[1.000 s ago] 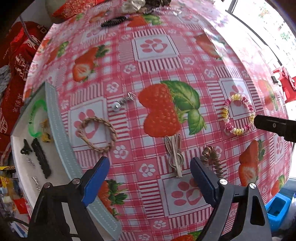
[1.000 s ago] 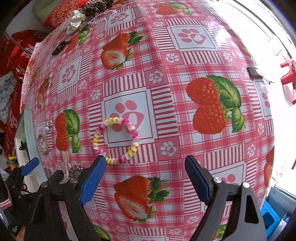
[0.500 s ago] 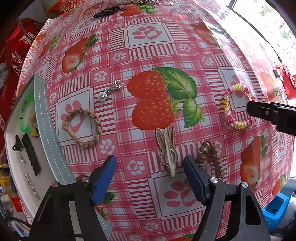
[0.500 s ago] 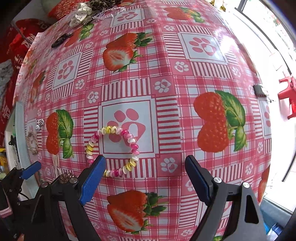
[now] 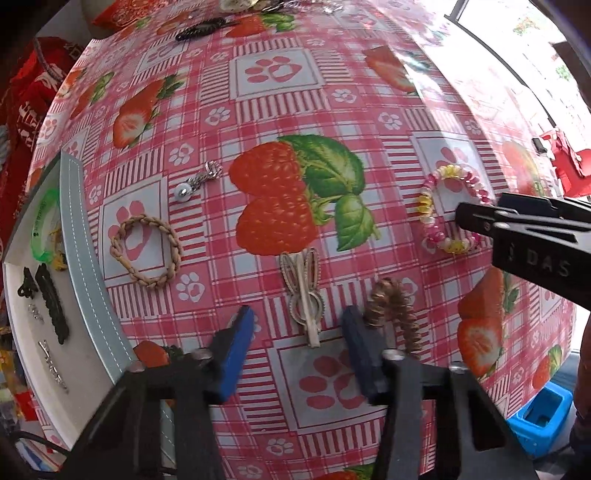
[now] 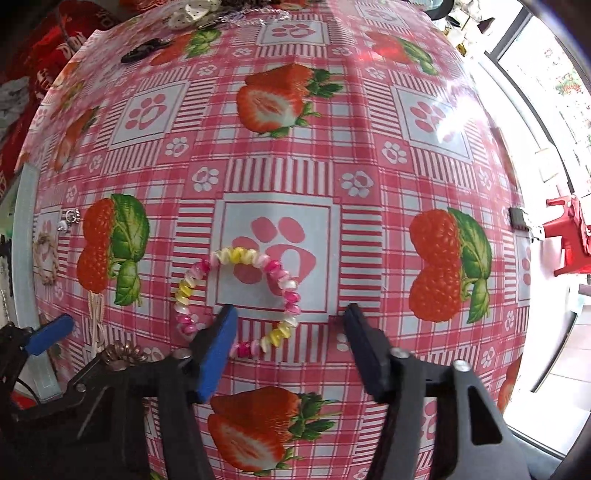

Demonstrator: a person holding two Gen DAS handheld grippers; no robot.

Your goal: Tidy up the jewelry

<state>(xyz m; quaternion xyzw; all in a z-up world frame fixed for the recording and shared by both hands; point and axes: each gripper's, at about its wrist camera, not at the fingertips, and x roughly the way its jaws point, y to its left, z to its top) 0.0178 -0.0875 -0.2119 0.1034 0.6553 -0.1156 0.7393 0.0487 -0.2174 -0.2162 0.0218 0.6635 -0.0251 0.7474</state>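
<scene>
I judge the sorting well under halfway: the tray (image 5: 79, 236), off to the left of my left tool (image 5: 297, 332), already holds a green band (image 5: 41, 225), a black clip (image 5: 51, 308) and a few small silver pieces, while most of the jewelry lies loose on the bench (image 5: 273, 110). My left tool points straight down with its jaws half-closed and just now closing; the rabbit-ear hair clip (image 5: 303, 295) lies between the pads, but they do not press on it yet, so nothing is held. Touching the outside of its right pad is the brown spiral hair tie (image 5: 393, 312); ahead and to the left lie the braided bracelet (image 5: 146, 251) and a small silver earring (image 5: 195, 181). My right tool (image 6: 288, 332) is likewise half-open and just now closing, straddling the near part of the pink-and-yellow beaded bracelet (image 6: 240, 295) without gripping it. More pieces, including a dark hair tie (image 5: 201, 29), wait far ahead at the bench's far edge.
</scene>
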